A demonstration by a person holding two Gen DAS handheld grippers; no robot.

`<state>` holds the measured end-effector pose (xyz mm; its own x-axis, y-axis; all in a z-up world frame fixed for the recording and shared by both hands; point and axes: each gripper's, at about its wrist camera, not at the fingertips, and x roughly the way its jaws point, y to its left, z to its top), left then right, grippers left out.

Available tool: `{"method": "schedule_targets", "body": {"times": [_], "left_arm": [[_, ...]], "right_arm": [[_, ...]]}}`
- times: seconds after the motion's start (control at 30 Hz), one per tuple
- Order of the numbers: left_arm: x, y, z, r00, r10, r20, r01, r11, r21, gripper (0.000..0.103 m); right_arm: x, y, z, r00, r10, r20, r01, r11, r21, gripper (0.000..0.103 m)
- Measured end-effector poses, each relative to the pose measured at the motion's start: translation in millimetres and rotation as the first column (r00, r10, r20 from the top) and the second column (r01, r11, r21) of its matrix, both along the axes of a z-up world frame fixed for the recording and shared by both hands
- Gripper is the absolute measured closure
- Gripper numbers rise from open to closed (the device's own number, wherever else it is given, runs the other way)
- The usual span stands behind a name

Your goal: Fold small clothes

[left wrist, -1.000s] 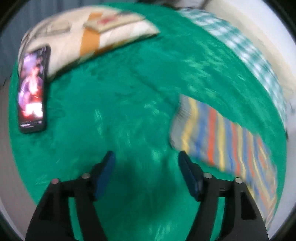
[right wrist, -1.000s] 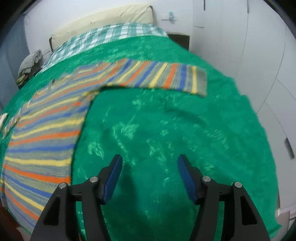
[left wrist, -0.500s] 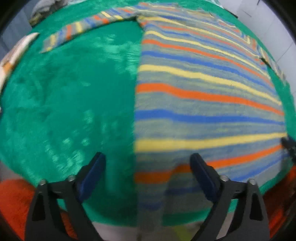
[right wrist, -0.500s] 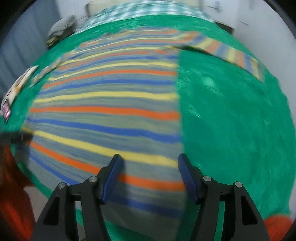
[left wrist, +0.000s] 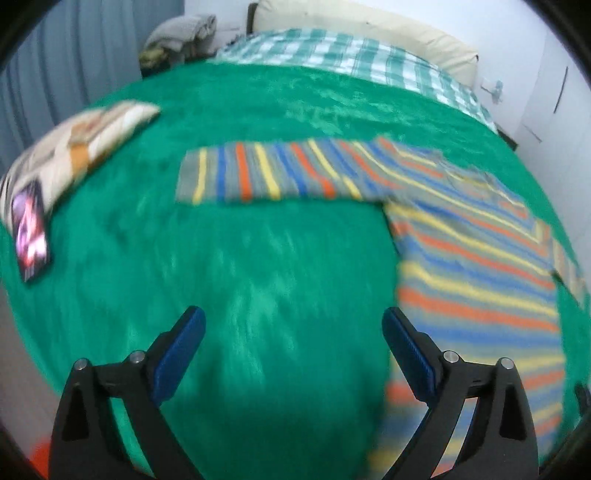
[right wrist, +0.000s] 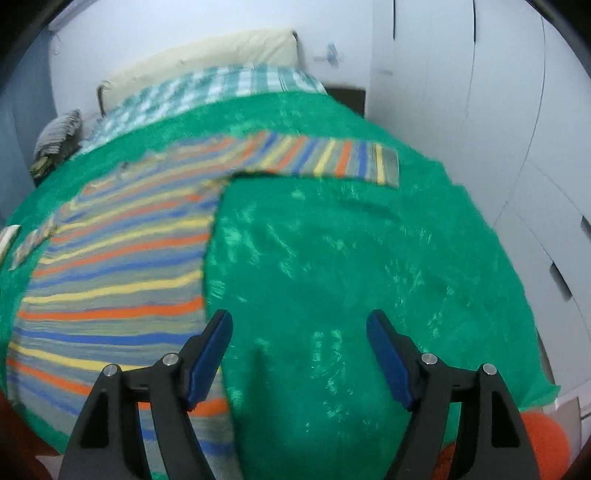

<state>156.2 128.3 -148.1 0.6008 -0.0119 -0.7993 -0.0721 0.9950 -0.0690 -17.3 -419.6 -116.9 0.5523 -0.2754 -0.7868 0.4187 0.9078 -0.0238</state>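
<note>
A small striped sweater [left wrist: 476, 266], grey with blue, orange and yellow bands, lies flat on the green blanket [left wrist: 258, 258] with both sleeves spread out. In the left wrist view its left sleeve [left wrist: 266, 173] stretches leftward. My left gripper [left wrist: 293, 339] is open and empty over bare blanket, left of the sweater's body. In the right wrist view the sweater [right wrist: 118, 266] fills the left side and its right sleeve [right wrist: 332, 162] reaches right. My right gripper [right wrist: 299, 343] is open and empty over the blanket [right wrist: 369, 277], just right of the sweater's side edge.
A phone [left wrist: 29, 229] lies at the blanket's left edge, beside a patterned pillow [left wrist: 77, 147]. A checked sheet [left wrist: 351, 59] and cream pillow [left wrist: 362, 26] lie at the bed's head. White wardrobe doors [right wrist: 498, 110] stand to the right. Something orange [right wrist: 543, 435] sits below the bed edge.
Both grippers have swung off the sweater's body, the left one back to the left and the right one back to the right, over bare blanket. Both have stayed open and empty.
</note>
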Motion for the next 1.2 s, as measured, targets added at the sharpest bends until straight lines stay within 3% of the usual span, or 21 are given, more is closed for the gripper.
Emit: {"method": "schedule_targets", "body": {"times": [0.07, 0.17, 0.2, 0.23, 0.27, 0.43, 1.2], "left_arm": [[33.1, 1.2, -12.3, 1.0, 0.006, -0.019, -0.006, 1.0, 0.024, 0.003], [70.6, 13.1, -67.7, 0.986, -0.003, -0.168, 0.013, 0.998, 0.058, 0.0], [71.1, 17.3, -80.4, 0.991, -0.048, -0.125, 0.053, 0.998, 0.036, 0.0], [56.7, 20.9, -76.6, 0.997, -0.074, -0.014, 0.074, 0.997, 0.036, 0.0], [48.3, 23.8, -75.2, 0.997, -0.078, 0.026, 0.077, 0.997, 0.026, 0.0], [38.1, 21.3, -75.6, 0.997, -0.065, 0.031, 0.063, 0.996, 0.067, 0.0], [33.8, 23.1, -75.3, 0.997, -0.065, 0.033, 0.063, 0.997, 0.054, 0.0]], "right_arm": [[2.4, -9.9, -14.2, 0.999, -0.024, -0.042, 0.026, 0.999, 0.039, 0.028], [4.3, -22.3, -22.8, 0.997, -0.035, -0.069, 0.039, 0.997, 0.062, 0.027], [3.3, -20.5, -24.5, 0.997, -0.035, -0.069, 0.039, 0.997, 0.063, 0.027], [3.5, -20.5, -25.3, 0.997, -0.033, -0.07, 0.037, 0.997, 0.065, 0.025], [3.9, -19.6, -27.2, 0.997, -0.03, -0.073, 0.035, 0.997, 0.066, 0.023], [7.1, -16.3, -30.5, 0.996, -0.035, -0.079, 0.04, 0.997, 0.073, 0.017], [6.5, -15.2, -31.0, 0.997, -0.036, -0.069, 0.042, 0.995, 0.088, 0.009]]}}
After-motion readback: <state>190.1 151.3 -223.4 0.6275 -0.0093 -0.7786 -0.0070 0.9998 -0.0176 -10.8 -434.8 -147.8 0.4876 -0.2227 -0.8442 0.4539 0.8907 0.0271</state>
